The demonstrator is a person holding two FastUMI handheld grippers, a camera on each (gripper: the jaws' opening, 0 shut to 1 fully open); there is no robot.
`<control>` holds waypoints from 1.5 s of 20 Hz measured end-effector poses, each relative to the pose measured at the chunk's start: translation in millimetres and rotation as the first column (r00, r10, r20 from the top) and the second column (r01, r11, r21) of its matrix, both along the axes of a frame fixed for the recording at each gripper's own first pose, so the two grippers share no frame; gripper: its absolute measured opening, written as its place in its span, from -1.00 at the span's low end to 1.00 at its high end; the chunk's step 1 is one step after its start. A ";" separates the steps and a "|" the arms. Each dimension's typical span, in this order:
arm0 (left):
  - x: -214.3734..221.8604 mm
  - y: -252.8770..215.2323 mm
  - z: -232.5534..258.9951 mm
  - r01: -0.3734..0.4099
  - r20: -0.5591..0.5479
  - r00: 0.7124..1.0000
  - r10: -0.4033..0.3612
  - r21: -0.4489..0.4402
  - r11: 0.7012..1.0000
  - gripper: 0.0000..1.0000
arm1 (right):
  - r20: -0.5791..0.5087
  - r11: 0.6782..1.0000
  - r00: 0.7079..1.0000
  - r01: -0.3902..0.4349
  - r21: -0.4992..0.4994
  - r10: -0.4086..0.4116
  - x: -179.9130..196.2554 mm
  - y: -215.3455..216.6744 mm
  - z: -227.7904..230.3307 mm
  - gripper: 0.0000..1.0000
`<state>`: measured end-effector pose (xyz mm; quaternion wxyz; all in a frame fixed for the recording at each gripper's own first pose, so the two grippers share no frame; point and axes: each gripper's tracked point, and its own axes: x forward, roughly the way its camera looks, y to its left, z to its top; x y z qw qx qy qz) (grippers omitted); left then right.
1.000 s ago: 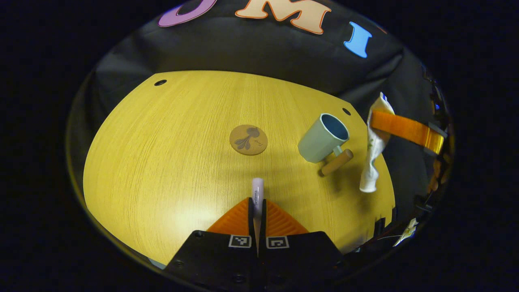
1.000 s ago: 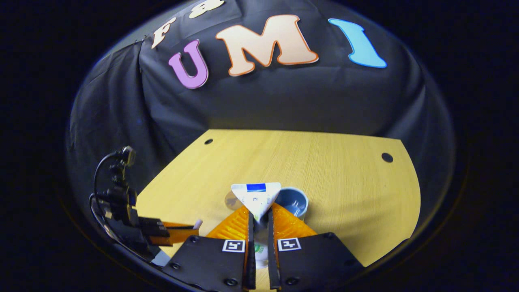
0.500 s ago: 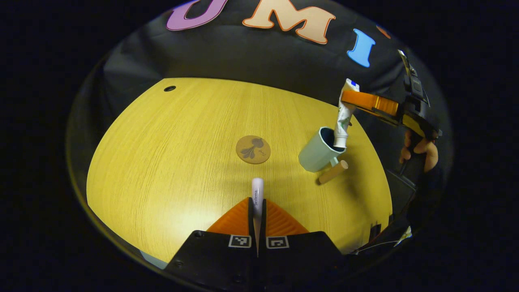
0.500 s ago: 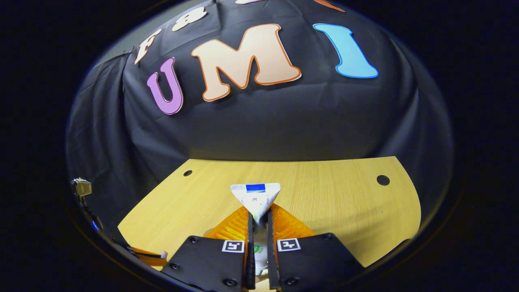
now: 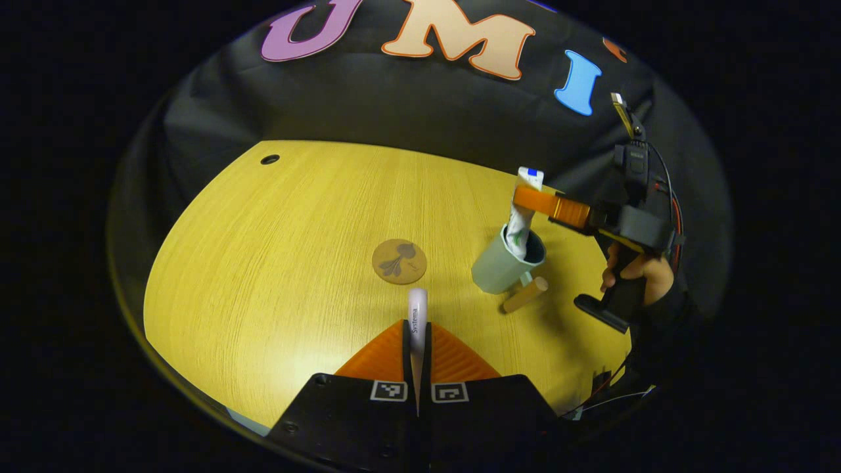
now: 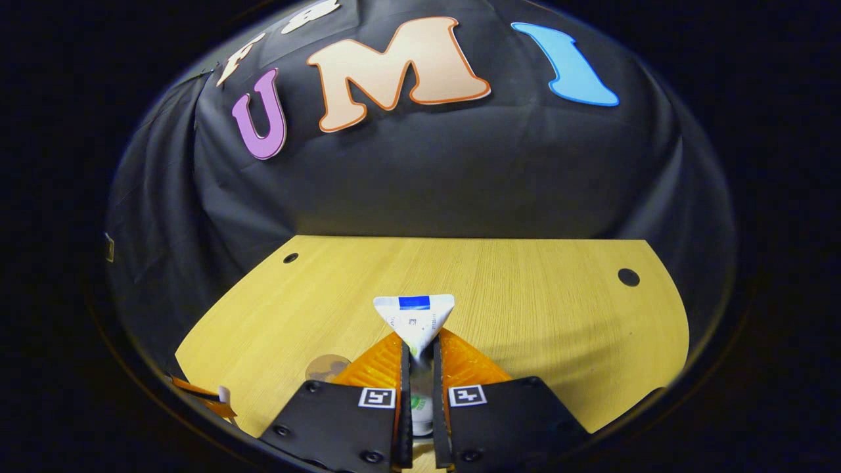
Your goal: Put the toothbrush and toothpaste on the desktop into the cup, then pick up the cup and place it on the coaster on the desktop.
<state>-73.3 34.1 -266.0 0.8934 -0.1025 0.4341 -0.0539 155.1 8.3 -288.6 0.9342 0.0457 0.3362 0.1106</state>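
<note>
While my left tongs (image 5: 418,336) pinch the pale toothbrush (image 5: 417,314) at lower centre, my right tongs (image 5: 531,200) pinch the white toothpaste tube (image 5: 519,226), its lower end inside the pale green cup (image 5: 499,272) right of centre.

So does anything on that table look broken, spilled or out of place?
Nothing spilled or broken. The cup stands upright beside the coaster, not yet on it. The toothpaste is crumpled and squeezed, its lower end in the cup, the right gripper clamped near its top. The left gripper holds the toothbrush.
</note>
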 end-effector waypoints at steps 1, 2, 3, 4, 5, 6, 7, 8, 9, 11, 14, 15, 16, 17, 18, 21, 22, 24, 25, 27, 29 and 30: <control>6.8 1.1 3.6 -0.001 0.025 1.000 0.001 -0.003 1.000 -1.00 | 0.002 1.000 1.000 0.011 -0.007 -0.011 -0.6 -4.2 2.0 -0.70; 12.7 0.3 7.1 0.001 0.039 0.999 -0.001 -0.008 1.000 -1.00 | -0.006 1.000 1.000 0.010 -0.008 -0.010 -4.7 -4.9 -0.7 -0.60; 21.2 -2.7 10.2 0.003 0.058 0.998 -0.003 -0.013 1.000 -1.00 | -0.019 1.000 1.000 0.005 -0.018 -0.005 -12.0 -5.2 -4.0 -0.60; 28.8 -6.2 14.7 0.004 0.073 0.997 -0.003 -0.021 1.000 -1.00 | -0.032 1.000 0.999 -0.001 -0.029 0.000 -19.1 -7.1 -6.8 -0.64; 36.0 -10.9 18.3 0.011 0.085 0.996 -0.008 -0.030 0.999 -1.00 | -0.050 0.999 0.999 -0.007 -0.033 0.005 -27.8 -9.6 -9.4 -0.45; 43.8 -16.3 22.3 0.017 0.099 0.995 -0.014 -0.036 0.999 -1.00 | -0.056 1.000 0.998 -0.009 -0.028 0.007 -35.0 -11.4 -8.2 -0.13; 45.3 -18.7 26.9 0.024 0.110 0.994 -0.019 -0.040 0.999 -1.00 | -0.055 1.000 0.998 -0.006 -0.022 0.004 -40.4 -14.7 -4.9 0.18; 52.1 -20.0 31.8 0.036 0.124 0.992 -0.030 -0.046 0.998 -1.00 | -0.054 1.000 0.999 0.000 -0.012 -0.001 -49.6 -18.9 -1.1 0.49; 58.3 -23.8 33.1 0.042 0.137 0.990 -0.035 -0.048 0.998 -1.00 | -0.053 1.000 0.999 0.006 -0.001 -0.006 -56.7 -22.9 2.3 0.73; 75.2 -32.7 42.7 0.059 0.171 0.984 -0.049 -0.057 0.997 -1.00 | -0.050 1.000 0.998 0.028 0.012 -0.028 -72.2 -38.1 11.3 0.93; 99.9 -50.7 54.7 0.083 0.209 0.976 -0.063 -0.089 0.993 -1.00 | -0.058 0.995 0.994 0.090 0.031 -0.089 -93.0 -67.4 18.5 0.94; 109.9 -58.5 57.9 0.090 0.228 0.972 -0.064 -0.105 0.990 -1.00 | -0.068 0.993 0.991 0.116 0.036 -0.114 -100.0 -78.3 18.9 0.94; 117.6 -66.2 61.4 0.095 0.239 0.969 -0.064 -0.122 0.988 -1.00 | -0.079 0.989 0.988 0.139 0.039 -0.136 -107.8 -88.4 19.0 0.94; 125.9 -75.3 64.0 0.108 0.249 0.966 -0.071 -0.137 0.985 -1.00 | -0.089 0.986 0.984 0.159 0.041 -0.155 -115.3 -96.2 18.1 0.84; 134.1 -82.2 65.5 0.112 0.262 0.962 -0.071 -0.145 0.983 -1.00 | -0.098 0.984 0.981 0.173 0.039 -0.169 -120.4 -102.8 16.8 0.94; 159.5 -103.5 73.3 0.142 0.306 0.948 -0.088 -0.158 0.977 -1.00 | -0.107 0.978 0.973 0.208 0.028 -0.204 -134.3 -123.1 19.7 0.94; 170.3 -108.8 77.4 0.147 0.329 0.940 -0.087 -0.161 0.976 -1.00 | -0.107 0.975 0.971 0.219 0.027 -0.215 -138.5 -128.2 21.8 0.94; 191.7 -112.8 82.6 0.115 0.372 0.927 -0.047 -0.163 0.980 -1.00 | -0.108 0.972 0.968 0.232 0.025 -0.228 -145.0 -136.0 24.8 0.94; 200.1 -115.9 85.7 0.100 0.400 0.916 -0.021 -0.178 0.979 -1.00 | -0.110 0.971 0.966 0.237 0.018 -0.234 -149.0 -140.6 25.7 0.94; 209.4 -125.8 82.3 0.082 0.413 0.911 0.016 -0.219 0.972 -1.00 | -0.108 0.969 0.964 0.245 0.004 -0.244 -155.3 -150.5 28.9 0.94; 212.7 -132.6 64.1 0.069 0.375 0.927 0.025 -0.235 0.969 -1.00 | -0.109 0.965 0.959 0.263 -0.004 -0.262 -159.8 -162.4 31.7 0.94; 215.4 -132.2 56.5 0.055 0.362 0.931 0.037 -0.240 0.969 -1.00 | -0.113 0.961 0.955 0.275 -0.005 -0.274 -162.8 -168.0 32.4 0.94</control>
